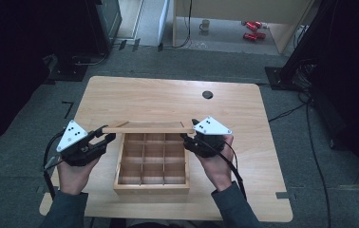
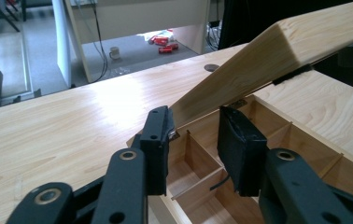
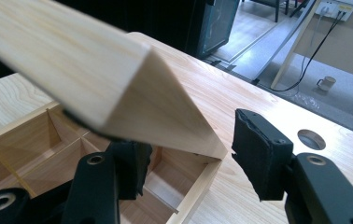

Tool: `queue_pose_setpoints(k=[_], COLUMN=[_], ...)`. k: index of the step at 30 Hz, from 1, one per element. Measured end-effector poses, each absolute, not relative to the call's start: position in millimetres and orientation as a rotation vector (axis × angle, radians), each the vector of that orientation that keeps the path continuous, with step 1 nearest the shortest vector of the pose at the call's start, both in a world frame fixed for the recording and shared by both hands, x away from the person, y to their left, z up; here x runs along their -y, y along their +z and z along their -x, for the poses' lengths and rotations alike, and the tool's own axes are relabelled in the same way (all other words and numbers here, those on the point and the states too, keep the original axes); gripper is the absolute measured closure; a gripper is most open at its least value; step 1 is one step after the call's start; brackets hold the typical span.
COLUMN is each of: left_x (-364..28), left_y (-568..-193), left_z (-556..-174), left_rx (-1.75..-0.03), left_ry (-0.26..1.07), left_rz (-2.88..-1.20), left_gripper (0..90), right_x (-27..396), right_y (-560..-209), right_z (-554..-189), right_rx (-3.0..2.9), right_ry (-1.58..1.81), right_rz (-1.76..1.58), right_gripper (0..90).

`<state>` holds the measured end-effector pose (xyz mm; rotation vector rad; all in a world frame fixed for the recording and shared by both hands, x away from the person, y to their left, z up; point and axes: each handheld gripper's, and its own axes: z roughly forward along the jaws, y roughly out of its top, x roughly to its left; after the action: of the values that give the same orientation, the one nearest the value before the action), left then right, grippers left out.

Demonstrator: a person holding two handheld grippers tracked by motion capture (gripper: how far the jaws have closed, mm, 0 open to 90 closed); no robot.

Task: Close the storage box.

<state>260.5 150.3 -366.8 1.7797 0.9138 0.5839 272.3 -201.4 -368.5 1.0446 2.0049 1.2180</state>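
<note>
A shallow wooden box [image 1: 151, 187] split into several empty compartments sits at the near middle of the table [image 1: 168, 95]. Its lid [image 1: 144, 127] is raised, tilting up from the far edge. My left gripper [image 1: 107, 133] is at the lid's left end and my right gripper [image 1: 189, 130] at its right end. In the left gripper view the left gripper [image 2: 195, 135] is open, the lid [image 2: 268, 60] slanting up just beyond its jaws over the box [image 2: 193, 154]. In the right gripper view the right gripper [image 3: 191, 149] is open, straddling the lid's [image 3: 72, 60] end corner above the box [image 3: 202, 186].
A round cable hole [image 1: 207, 94] lies in the far part of the tabletop. On the floor beyond stand a mug [image 1: 205, 24] and red items [image 1: 253, 29]. Dark stands and cables flank the table on both sides.
</note>
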Motion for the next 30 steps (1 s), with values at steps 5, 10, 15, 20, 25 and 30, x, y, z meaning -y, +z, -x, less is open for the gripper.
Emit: queue_pose_setpoints(k=[5, 10, 15, 20, 25, 30], left_x=[-149.8, -150.5, -150.8, -150.6, -151.0, -150.9], left_y=[-367.5, -369.4, -371.2, -372.5, -374.3, -376.0], left_z=[-258.6, -256.9, -255.1, -253.9, -252.4, -250.5], left_rx=[-0.908, -0.904, -0.899, -0.904, -0.906, -0.906], left_ry=[0.588, 0.576, 0.576, 0.574, 0.569, 0.570], left_rz=[-1.786, -1.788, -1.788, -1.780, -1.777, -1.776], left_gripper=[66.7, 67.7, 68.0, 68.1, 67.9, 68.0], right_x=[201.8, 203.9, 204.7, 208.0, 212.1, 215.0], right_y=[-369.1, -366.7, -364.1, -361.0, -361.4, -362.7], right_z=[-270.0, -261.2, -254.0, -242.2, -240.1, -239.0], right_rx=[-2.004, -1.999, -1.996, -2.002, -2.012, -2.016], right_ry=[1.218, 1.229, 1.240, 1.242, 1.224, 1.231], right_rz=[-1.050, -1.042, -1.032, -1.023, -1.029, -1.036], right_gripper=[47.6, 47.9, 47.7, 47.5, 50.3, 55.5])
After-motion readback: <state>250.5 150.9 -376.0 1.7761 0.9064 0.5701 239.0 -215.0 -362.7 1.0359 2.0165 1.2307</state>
